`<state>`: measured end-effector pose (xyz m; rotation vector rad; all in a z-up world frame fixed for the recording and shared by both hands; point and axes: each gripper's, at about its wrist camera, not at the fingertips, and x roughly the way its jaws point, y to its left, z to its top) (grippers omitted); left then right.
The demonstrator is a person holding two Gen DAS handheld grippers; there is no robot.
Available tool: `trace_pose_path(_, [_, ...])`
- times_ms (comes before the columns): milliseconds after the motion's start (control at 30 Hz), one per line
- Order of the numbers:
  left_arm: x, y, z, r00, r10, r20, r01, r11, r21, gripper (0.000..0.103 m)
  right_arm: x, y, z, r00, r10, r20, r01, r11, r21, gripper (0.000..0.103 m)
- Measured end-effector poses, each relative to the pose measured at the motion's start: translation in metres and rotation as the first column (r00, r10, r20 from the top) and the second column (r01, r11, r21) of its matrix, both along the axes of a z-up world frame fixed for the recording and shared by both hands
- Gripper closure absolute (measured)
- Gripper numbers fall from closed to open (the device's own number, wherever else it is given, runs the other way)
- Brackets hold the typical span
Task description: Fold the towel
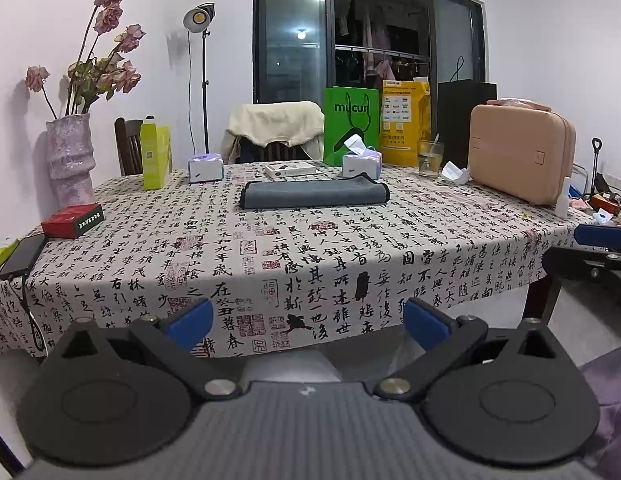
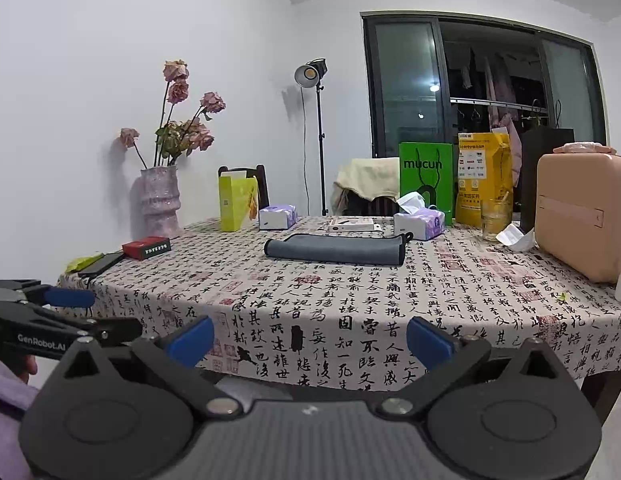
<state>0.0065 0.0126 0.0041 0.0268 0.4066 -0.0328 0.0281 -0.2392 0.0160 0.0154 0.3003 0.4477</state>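
A grey towel (image 1: 314,194) with a dark edge lies folded in a long flat strip on the calligraphy-print tablecloth (image 1: 270,248), toward the table's far side; it also shows in the right wrist view (image 2: 336,249). My left gripper (image 1: 306,322) is open and empty, held off the table's near edge, well short of the towel. My right gripper (image 2: 308,340) is open and empty, also off the near edge. The right gripper's blue tip shows at the right edge of the left wrist view (image 1: 600,236). The left gripper shows at the left in the right wrist view (image 2: 66,300).
Behind the towel stand two tissue packs (image 1: 205,168) (image 1: 361,163), a white box (image 1: 289,169), a green bag (image 1: 351,126), a yellow bag (image 1: 404,122) and a glass (image 1: 429,159). A pink case (image 1: 520,152) stands right. A vase (image 1: 68,158), red box (image 1: 72,221) and phone (image 1: 22,256) sit left.
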Motion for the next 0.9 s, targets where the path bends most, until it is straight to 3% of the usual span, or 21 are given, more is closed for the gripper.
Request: trace_pose_path(900, [0.0009,-0.0032,0.0003,1.000,-0.010,0.007,0.010,1.000,-0.002,0.000,0.0043,0.0032,-0.0009,1.000,0.008,-0.017,-0.008,1.000,-0.003,0.000])
